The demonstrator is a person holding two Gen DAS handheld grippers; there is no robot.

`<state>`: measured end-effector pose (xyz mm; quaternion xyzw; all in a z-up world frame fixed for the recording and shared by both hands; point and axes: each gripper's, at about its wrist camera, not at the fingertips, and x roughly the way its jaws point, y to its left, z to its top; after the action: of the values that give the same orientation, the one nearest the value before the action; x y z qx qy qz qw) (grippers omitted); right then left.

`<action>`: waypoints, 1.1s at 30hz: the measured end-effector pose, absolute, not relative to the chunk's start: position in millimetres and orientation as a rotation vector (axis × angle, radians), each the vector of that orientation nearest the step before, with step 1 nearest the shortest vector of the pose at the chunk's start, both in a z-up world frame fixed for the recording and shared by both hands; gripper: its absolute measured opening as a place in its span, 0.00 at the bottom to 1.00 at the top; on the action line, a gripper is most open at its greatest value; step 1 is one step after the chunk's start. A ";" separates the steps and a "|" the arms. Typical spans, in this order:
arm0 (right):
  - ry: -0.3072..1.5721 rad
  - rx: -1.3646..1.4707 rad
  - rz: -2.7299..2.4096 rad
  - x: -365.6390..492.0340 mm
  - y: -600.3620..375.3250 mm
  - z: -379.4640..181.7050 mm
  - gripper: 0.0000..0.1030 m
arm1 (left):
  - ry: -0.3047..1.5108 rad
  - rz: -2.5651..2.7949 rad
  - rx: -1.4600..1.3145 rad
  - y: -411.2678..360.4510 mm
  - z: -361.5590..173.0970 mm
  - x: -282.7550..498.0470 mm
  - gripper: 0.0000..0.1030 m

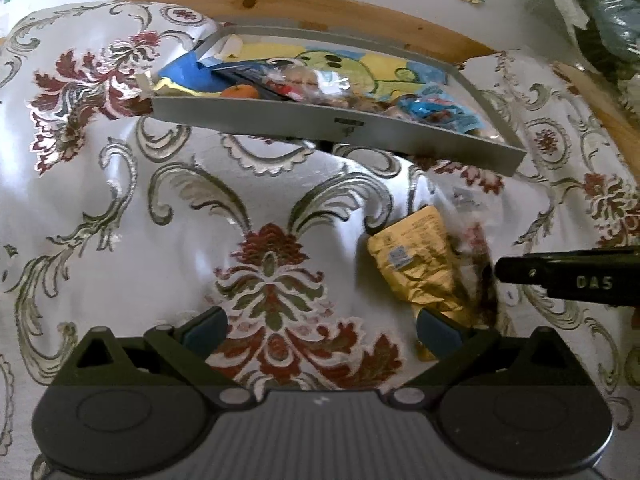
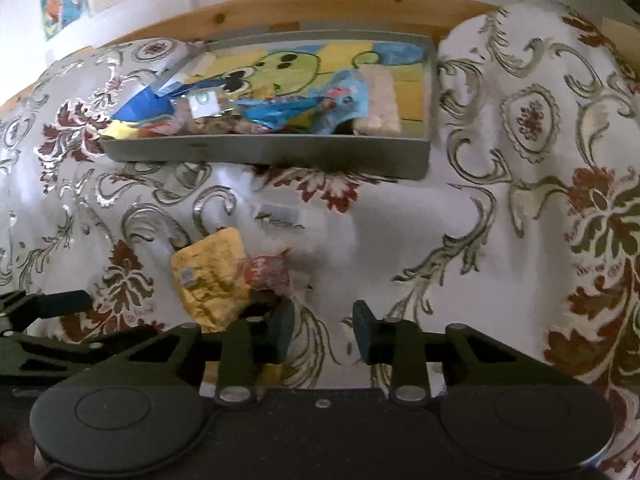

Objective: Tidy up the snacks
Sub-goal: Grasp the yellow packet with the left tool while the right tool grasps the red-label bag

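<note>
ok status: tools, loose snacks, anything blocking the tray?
Left tool open, empty. Right tool open, empty. Gold packet and red-wrapped snack loose on the cloth, outside the grey tray. Path to tray unobstructed.

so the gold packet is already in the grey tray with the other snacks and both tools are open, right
Not quite. The gold packet is not in the grey tray; it lies on the patterned cloth in front of the tray, beside a clear red-labelled wrapper, as the right wrist view shows. The left tool and right tool are both open.
</note>
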<state>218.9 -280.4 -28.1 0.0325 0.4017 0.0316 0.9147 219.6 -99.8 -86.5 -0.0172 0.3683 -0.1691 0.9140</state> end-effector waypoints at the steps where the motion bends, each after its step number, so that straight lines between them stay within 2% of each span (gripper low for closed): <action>1: 0.828 0.092 0.073 218.8 -282.9 -28.0 0.33 | 0.758 -0.359 -0.042 -100.0 -86.3 219.8 0.99; 3: 0.823 0.141 0.105 218.5 -285.5 -26.4 0.35 | 0.755 -0.375 -0.051 -100.4 -85.7 220.3 0.99; 5: 0.801 0.180 0.142 218.2 -285.9 -24.4 0.46 | 0.753 -0.370 -0.051 -100.7 -85.8 220.7 0.99; 8: 0.793 0.205 0.172 221.3 -280.5 -25.4 0.56 | 0.759 -0.373 -0.054 -100.9 -87.8 221.3 0.99; 12: 0.827 0.198 0.191 228.8 -271.4 -33.3 0.59 | 0.768 -0.385 -0.054 -103.2 -91.0 222.3 0.99; 13: 0.841 0.193 0.191 231.1 -269.9 -35.5 0.56 | 0.767 -0.388 -0.053 -104.1 -91.4 222.0 0.99; 14: 0.861 0.191 0.184 233.0 -269.4 -37.6 0.47 | 0.766 -0.392 -0.052 -104.8 -91.8 221.8 0.99; 16: 0.888 0.213 0.181 234.1 -272.0 -38.8 0.37 | 0.765 -0.403 -0.054 -105.9 -92.2 221.9 0.99; 17: 0.888 0.220 0.174 233.4 -273.9 -36.2 0.35 | 0.764 -0.409 -0.058 -106.3 -92.3 222.0 0.99; 21: 0.897 0.207 0.145 226.9 -282.0 -28.0 0.30 | 0.760 -0.452 -0.088 -108.3 -93.4 223.2 0.98; 25: 0.900 0.198 0.112 220.4 -289.8 -26.1 0.28 | 0.769 -0.514 -0.118 -116.4 -95.4 226.1 0.90; 26: 0.897 0.202 0.103 218.9 -292.3 -24.1 0.18 | 0.770 -0.530 -0.120 -119.4 -95.8 227.0 0.89; 28: 0.881 0.195 0.078 214.0 -296.8 -19.0 0.17 | 0.775 -0.548 -0.122 -125.2 -97.5 228.9 0.82; 33: 0.898 0.249 0.056 211.3 -309.7 -23.1 0.17 | 0.816 -0.558 -0.168 -137.8 -103.2 239.7 0.75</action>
<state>211.3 -309.7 -23.1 0.1201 0.4328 0.0270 0.8930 239.7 -137.8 -103.2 -0.0804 0.3911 -0.2673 0.8770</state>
